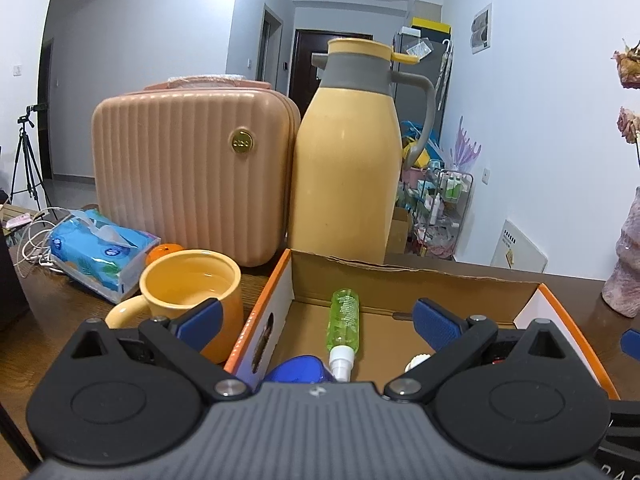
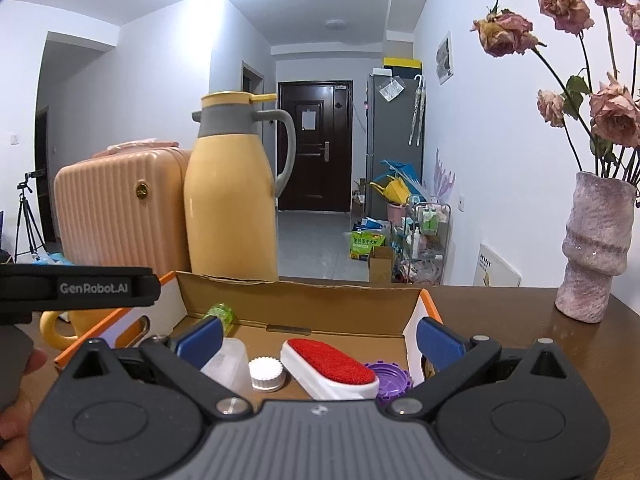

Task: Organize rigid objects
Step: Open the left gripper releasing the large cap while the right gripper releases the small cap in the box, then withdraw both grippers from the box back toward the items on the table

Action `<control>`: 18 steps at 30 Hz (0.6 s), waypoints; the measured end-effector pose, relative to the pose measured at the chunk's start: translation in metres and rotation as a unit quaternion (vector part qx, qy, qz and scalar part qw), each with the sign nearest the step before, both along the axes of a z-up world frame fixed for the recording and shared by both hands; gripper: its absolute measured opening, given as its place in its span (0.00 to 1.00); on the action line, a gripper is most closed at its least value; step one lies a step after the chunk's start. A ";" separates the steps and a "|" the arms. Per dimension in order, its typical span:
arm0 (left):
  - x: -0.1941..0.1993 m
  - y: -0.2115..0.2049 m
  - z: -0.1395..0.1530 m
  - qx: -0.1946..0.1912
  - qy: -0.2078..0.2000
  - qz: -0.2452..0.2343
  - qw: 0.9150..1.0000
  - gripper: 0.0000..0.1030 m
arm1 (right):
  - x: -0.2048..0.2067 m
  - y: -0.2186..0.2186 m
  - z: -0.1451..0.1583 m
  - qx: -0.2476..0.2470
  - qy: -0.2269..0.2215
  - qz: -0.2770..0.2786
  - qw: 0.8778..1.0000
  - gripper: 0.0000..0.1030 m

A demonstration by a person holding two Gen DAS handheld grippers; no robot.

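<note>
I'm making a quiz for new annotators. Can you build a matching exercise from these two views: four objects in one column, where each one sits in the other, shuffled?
Objects:
1. green spray bottle
2. yellow mug
3. yellow thermos jug
4. pink vase

Places:
A. on the table, right of the cardboard box
B. lying inside the cardboard box
C. standing behind the box, beside the pink case
D. on the table, left of the box

Pairs: 1-B, 2-D, 3-C, 4-A
</note>
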State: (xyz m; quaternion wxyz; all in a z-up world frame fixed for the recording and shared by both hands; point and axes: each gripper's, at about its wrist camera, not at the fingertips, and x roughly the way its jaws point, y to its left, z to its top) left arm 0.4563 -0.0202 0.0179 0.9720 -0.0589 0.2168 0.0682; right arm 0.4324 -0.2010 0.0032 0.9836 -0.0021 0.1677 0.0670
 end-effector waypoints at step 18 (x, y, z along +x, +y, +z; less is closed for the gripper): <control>-0.072 0.010 -0.003 0.022 -0.017 0.001 1.000 1.00 | -0.069 -0.004 0.002 -0.004 -0.019 -0.001 1.000 1.00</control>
